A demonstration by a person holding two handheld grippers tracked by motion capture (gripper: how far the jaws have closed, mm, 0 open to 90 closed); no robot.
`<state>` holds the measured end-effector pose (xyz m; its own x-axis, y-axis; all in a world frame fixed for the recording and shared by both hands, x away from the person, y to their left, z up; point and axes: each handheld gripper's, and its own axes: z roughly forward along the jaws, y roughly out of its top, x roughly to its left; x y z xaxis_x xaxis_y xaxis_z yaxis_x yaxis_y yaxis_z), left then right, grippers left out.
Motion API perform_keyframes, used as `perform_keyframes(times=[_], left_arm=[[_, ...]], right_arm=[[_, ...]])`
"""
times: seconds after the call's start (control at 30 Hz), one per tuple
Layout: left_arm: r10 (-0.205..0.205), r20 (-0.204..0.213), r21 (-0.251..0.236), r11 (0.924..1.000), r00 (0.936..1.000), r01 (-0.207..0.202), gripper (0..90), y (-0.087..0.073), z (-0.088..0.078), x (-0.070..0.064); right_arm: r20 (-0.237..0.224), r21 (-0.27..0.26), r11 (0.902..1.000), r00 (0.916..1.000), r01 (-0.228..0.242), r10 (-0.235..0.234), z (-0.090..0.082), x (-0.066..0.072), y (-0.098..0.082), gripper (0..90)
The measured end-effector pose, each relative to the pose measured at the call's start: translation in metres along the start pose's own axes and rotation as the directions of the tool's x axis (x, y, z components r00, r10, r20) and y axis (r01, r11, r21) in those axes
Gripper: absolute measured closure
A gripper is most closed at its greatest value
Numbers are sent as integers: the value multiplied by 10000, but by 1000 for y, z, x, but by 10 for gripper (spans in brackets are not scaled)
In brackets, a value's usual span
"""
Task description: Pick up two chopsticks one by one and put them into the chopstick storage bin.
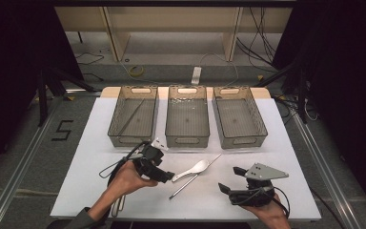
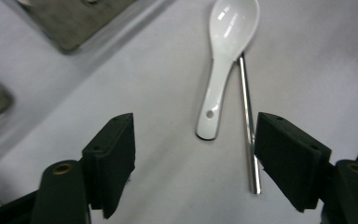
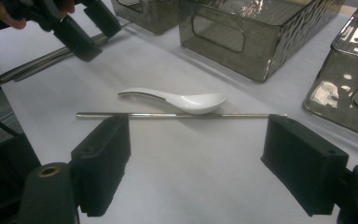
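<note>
Left hand-held gripper [image 2: 193, 154], jaws wide, hovers at a glossy white spoon's [image 2: 223, 60] handle end; hard, slippery, breakable, so pinch the handle.

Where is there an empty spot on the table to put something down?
The front right corner of the white table, beyond the right gripper, is bare, as is the far left edge beside the left basket. It is crowded in the middle front, where the white spoon and metal chopstick lie between the left gripper and the right one.
</note>
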<state>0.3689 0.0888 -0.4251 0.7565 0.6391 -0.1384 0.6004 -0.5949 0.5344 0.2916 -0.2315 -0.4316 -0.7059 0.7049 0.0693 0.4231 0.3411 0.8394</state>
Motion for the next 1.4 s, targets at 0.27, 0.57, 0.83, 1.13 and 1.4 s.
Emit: perform_keyframes(times=[0.27, 0.57, 0.83, 1.13, 1.4], left_arm=[[508, 530, 705, 9960, 9973, -545, 402, -2, 16, -21], [1002, 605, 1057, 9887, 9931, -1062, 538, -4, 26, -30], [1209, 667, 1514, 9799, 9904, -1298, 634, -6, 36, -37], [1363, 653, 1584, 9767, 9885, -1451, 685, -7, 41, -39], [1593, 402, 1846, 9690, 9864, -1641, 733, -8, 49, -44]], right_arm=[[-59, 91, 9999, 10000, 52, -51, 2, 1, 0, 239], [-113, 142, 9998, 9999, 120, -118, 2, 1, 0, 239], [-135, 264, 9995, 9997, 195, -191, 3, 2, 0, 240], [-119, 306, 9993, 9997, 203, -199, 4, 2, 0, 244], [-136, 316, 9993, 9997, 217, -213, 4, 2, 0, 245]])
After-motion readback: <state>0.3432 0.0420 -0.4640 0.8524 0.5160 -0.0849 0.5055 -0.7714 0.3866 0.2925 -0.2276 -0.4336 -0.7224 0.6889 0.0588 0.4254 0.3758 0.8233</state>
